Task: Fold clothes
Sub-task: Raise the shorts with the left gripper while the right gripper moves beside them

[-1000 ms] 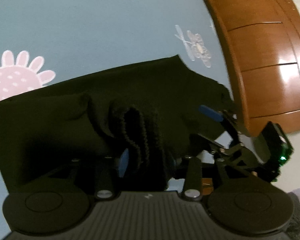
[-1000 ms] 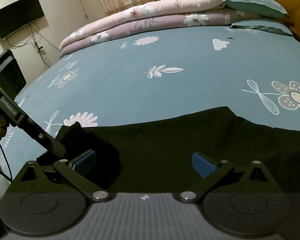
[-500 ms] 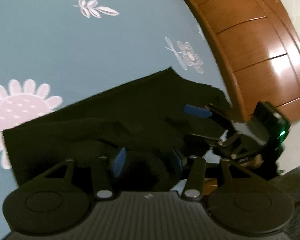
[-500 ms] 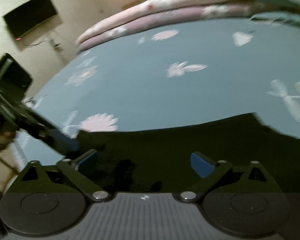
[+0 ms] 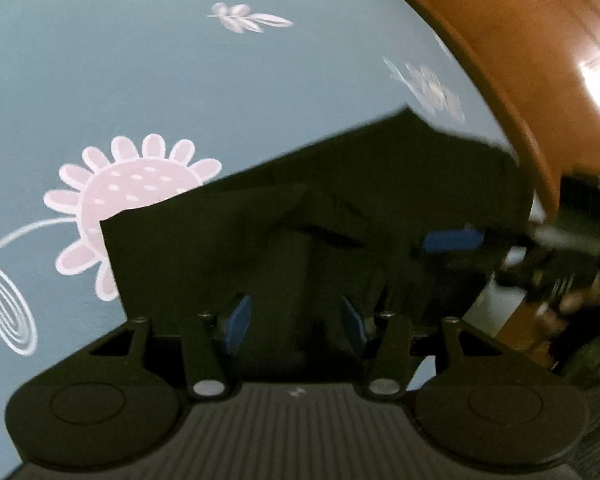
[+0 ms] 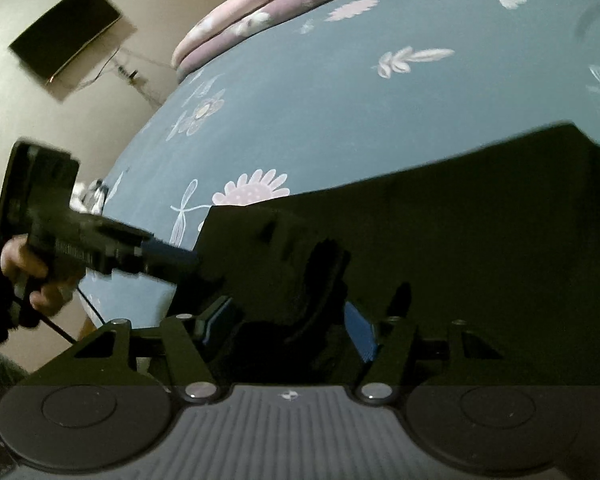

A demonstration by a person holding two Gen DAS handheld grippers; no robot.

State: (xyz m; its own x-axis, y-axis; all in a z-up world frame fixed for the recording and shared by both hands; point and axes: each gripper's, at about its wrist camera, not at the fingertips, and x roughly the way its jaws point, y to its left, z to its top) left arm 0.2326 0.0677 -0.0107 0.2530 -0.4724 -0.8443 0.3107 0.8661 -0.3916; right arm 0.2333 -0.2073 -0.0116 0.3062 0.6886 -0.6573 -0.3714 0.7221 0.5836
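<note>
I am holding both tools parted: the left tool (image 5: pixel 295 322) and right tool (image 6: pixel 290 330) are hovering over the black garment (image 6: pixel 440 248) lying limp on the bed (image 6: pixel 340 112). It looks soft and light; I would pinch its near edge.

- The garment (image 5: pixel 340 216) lies flat on the bed sheet (image 5: pixel 140 60), along its near edge.
- The wooden bed frame (image 5: pixel 500 60) runs along the sheet's right side.
- Rolled quilts (image 6: pixel 260 12) lie at the bed's far end.
- A wall-mounted screen (image 6: pixel 64 36) hangs on the wall left of the bed.
</note>
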